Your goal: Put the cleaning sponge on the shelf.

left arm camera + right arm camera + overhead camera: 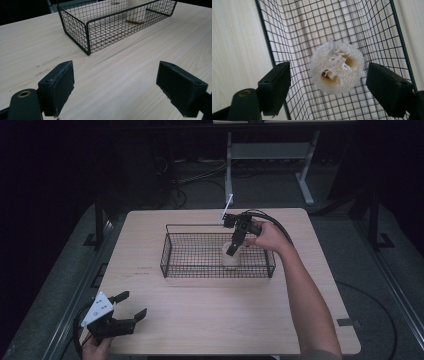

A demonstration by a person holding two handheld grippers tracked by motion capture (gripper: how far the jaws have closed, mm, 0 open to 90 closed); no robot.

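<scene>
A pale loofah piece [336, 67] is seen standing upright inside the black wire basket [172, 251], toward its right end. The right hand-held gripper [235, 241] is held just above it, jaws spread wide on either side without touching. The left hand-held gripper [131, 305], also wide and empty, is kept well in front of the basket, over the bench [210, 315].

Overhead forward-down view; 2 close claw cameras, all sharing the wire basket [170, 254].

Lit tabletop, dark surroundings, slight softness
</scene>
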